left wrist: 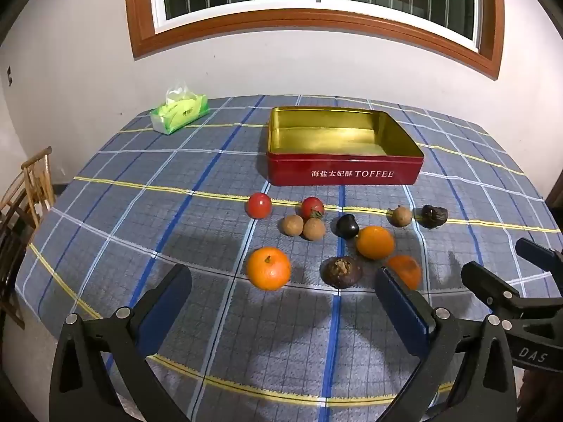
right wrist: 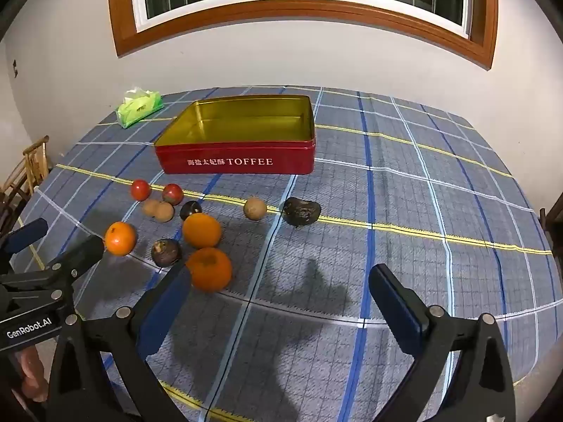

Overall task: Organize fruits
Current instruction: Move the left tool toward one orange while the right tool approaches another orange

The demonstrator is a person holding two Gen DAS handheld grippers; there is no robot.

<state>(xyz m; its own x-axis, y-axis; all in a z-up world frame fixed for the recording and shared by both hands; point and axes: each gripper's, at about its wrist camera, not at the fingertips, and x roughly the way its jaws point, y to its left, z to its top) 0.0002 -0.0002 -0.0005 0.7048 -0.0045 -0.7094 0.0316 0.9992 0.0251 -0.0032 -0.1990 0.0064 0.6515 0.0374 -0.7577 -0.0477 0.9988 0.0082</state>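
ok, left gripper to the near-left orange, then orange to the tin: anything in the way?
Nothing visible. The left gripper is open with only bare cloth between it and the orange. Toward the tin, two tomatoes and two longans lie on the straight line, low enough to lift over. The tin is open and empty.

The counter is wearing a checked cloth [left wrist: 211,161] that is looking soft and matt, a little fuzzy. The tin [left wrist: 345,172] is looking like metal, with glossy red paint outside and a shiny gold finish inside. The two tomatoes [left wrist: 258,205] are shining smooth, and the oranges [left wrist: 268,268] are showing a dimpled, half-glossy skin. The longans [left wrist: 292,225] are looking dull and rough. The tissue pack [left wrist: 179,114] is shining like thin plastic. The window frame [left wrist: 140,28] is looking like varnished wood.
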